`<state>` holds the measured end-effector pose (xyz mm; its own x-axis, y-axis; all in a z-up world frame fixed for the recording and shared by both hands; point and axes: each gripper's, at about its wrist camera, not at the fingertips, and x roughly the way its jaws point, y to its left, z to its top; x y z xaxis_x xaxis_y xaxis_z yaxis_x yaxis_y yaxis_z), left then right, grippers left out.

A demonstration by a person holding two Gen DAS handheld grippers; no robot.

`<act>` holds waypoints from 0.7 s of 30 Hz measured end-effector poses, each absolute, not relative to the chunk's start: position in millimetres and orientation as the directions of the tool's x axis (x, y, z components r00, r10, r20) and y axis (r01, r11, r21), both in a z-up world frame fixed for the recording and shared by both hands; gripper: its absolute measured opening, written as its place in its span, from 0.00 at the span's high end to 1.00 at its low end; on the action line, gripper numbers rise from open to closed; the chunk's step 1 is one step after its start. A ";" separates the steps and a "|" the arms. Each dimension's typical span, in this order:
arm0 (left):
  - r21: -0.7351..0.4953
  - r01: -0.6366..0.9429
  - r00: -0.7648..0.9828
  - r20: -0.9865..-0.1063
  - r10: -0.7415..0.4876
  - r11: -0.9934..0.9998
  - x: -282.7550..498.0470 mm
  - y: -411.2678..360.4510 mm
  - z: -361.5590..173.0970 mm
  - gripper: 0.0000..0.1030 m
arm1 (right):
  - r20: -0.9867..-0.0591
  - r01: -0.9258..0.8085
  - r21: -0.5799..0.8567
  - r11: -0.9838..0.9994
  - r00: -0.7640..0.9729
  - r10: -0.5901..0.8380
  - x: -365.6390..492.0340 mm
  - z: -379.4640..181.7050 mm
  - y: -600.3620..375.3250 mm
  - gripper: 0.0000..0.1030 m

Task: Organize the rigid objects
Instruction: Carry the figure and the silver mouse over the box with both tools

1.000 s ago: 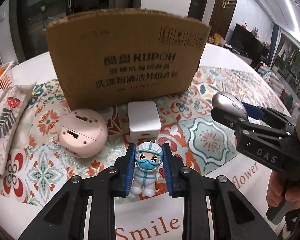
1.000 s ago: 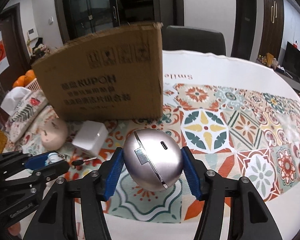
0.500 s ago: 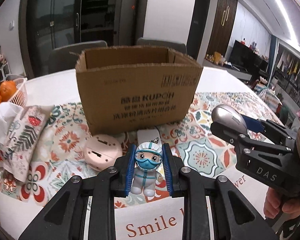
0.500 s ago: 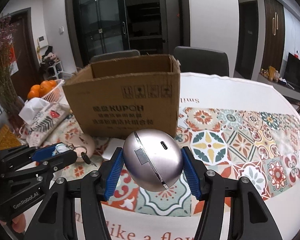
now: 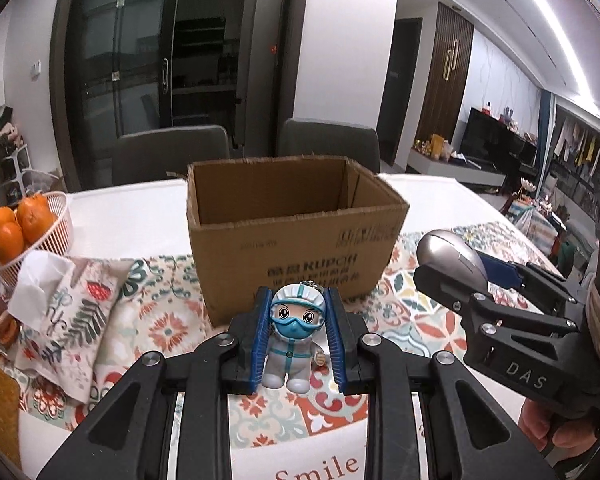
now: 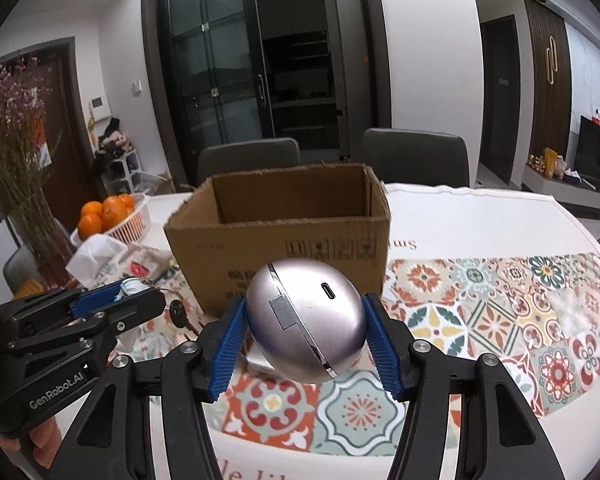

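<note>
Little figurine (image 5: 293,334) in a white suit, blue mask and goggles, with a keyring on top, sits clamped tight between the blue pads of the left gripper (image 5: 298,338), held up off the tablecloth (image 5: 168,320) in front of the open cardboard box (image 5: 296,248). To its right, the right gripper (image 6: 306,342) is closed on a silver egg-shaped gadget (image 6: 306,320) with a small slot, tilted, also in the air near the box. Both grippers point forward and slightly down.
</note>
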<state>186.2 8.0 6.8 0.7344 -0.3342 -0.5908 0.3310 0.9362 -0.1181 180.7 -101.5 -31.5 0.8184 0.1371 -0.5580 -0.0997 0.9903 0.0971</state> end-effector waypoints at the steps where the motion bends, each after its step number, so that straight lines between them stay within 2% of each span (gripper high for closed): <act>1: -0.119 0.332 0.737 -0.586 -0.336 0.936 187.0 8.6 9.7 0.74 | -0.554 -0.102 0.098 0.990 0.821 0.140 181.5 -29.1 -100.5 0.43; 21: -0.094 0.335 0.800 -0.497 -0.336 0.937 217.9 6.0 66.3 0.74 | -0.468 -0.123 0.136 0.983 0.867 0.173 208.9 16.3 -100.3 0.43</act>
